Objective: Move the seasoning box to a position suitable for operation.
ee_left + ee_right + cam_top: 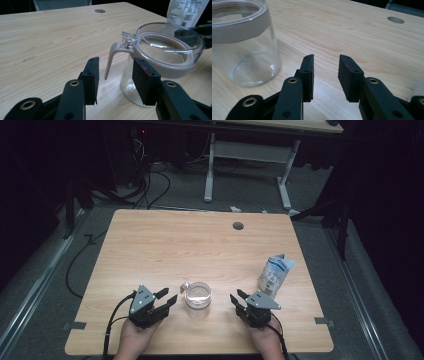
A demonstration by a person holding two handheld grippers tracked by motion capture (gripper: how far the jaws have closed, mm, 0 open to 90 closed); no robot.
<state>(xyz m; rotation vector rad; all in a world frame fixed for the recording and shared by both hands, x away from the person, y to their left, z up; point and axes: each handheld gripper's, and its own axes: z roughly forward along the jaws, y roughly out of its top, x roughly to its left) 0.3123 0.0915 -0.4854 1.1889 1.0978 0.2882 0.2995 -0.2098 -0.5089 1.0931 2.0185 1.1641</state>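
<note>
Clear glass jug (198,299), beige collar and handle; both grippers parted, empty

- The right tool (325,75) hangs low over a pale wooden worktop (352,32), its two black jaws rising from the bottom edge, parted, with only bare wood grain between them.
- A clear glass jar (244,47) stands upright on the worktop at upper left, apart from the jaws and beside the left one; a frosted, greyish band (239,30) circles it just under the rim.
- A round hole (395,20) is cut into the worktop near its far edge, at upper right.
- Brass-coloured rivets (292,80) dot the tool's black linkage arms in the foreground.
- A sliver of something white (419,87) shows at the right edge, too little to identify.
</note>
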